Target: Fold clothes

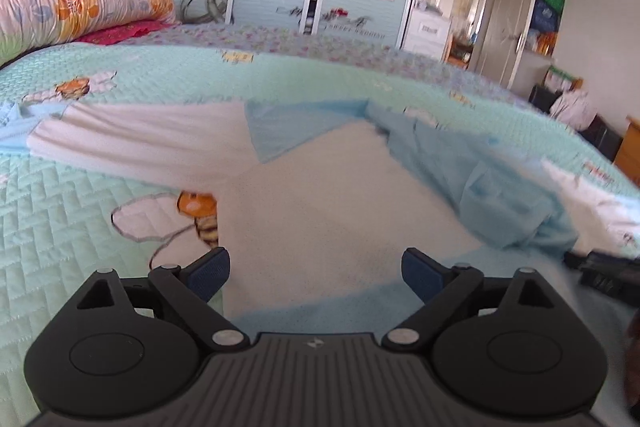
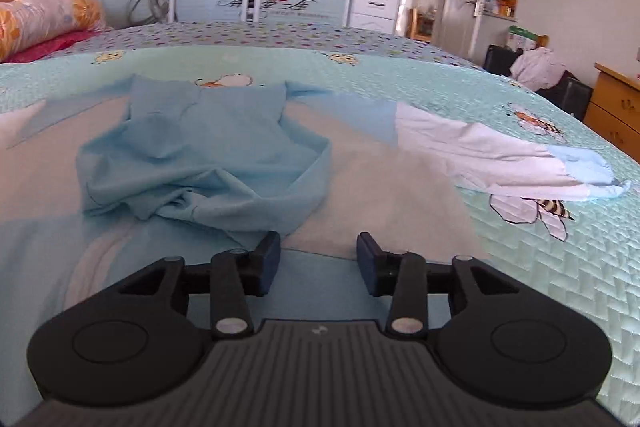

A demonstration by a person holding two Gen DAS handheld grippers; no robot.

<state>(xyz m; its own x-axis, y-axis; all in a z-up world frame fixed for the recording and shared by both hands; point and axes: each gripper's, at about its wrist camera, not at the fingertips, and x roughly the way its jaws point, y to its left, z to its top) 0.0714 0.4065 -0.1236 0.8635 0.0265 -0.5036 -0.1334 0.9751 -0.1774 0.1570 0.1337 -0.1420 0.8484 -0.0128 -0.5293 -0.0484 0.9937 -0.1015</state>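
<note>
The left gripper [image 1: 316, 273] stands spread wide, its blue pads [image 1: 212, 273] well apart with nothing pinched between them. It hangs just above the white body of the garment [image 1: 320, 195], which lies flat on the quilted bedspread [image 1: 80, 195] straight ahead of the fingers. One white sleeve [image 1: 140, 135] stretches away ahead and to the left of this gripper; a bunched light-blue hood [image 1: 500, 187] lies ahead and to its right.

The right gripper [image 2: 318, 261] is about half spread, and nothing is held between its pads [image 2: 370, 263]. Whether its fingertips touch the cloth below cannot be told. The crumpled hood [image 2: 208, 163] sits just ahead and left of its left finger, on top of the white body [image 2: 380, 203]. The other sleeve [image 2: 500, 155], white with a blue cuff, runs out ahead and to the right over the bedspread [image 2: 580, 287].
</note>
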